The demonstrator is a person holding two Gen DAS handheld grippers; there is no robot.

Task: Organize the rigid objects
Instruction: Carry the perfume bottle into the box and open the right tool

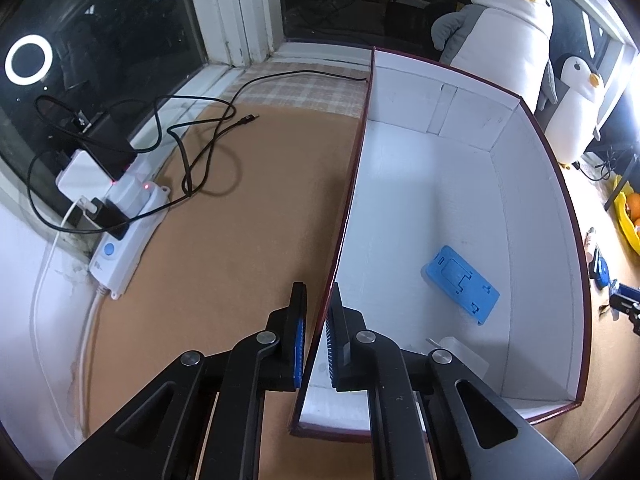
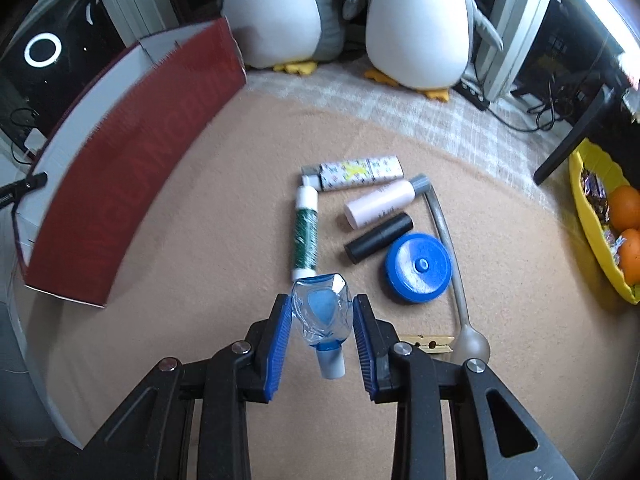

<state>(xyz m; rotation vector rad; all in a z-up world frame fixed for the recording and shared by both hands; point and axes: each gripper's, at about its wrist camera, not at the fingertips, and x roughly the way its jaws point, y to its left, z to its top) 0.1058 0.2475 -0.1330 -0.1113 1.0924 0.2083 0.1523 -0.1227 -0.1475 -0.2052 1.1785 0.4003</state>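
Note:
My left gripper [image 1: 318,316] is shut on the left wall of a dark red box [image 1: 352,168] with a white inside. A blue phone stand [image 1: 460,284] lies on the box floor. In the right wrist view the box [image 2: 132,168] stands at the left. My right gripper [image 2: 322,312] is shut on a small clear blue bottle [image 2: 320,312], cap towards the camera. Beyond it lie a green-wrapped tube [image 2: 306,232], a patterned tube [image 2: 356,172], a pink bottle [image 2: 384,200], a black cylinder [image 2: 378,236], a blue round lid [image 2: 418,266] and a grey spoon [image 2: 452,260].
A power strip [image 1: 120,216] with plugs and black cables [image 1: 200,140] lies left of the box by the window. Two penguin plush toys [image 2: 340,12] stand at the back. A yellow bowl with oranges [image 2: 604,216] is at the right. A wooden clothespin [image 2: 428,342] lies by the spoon.

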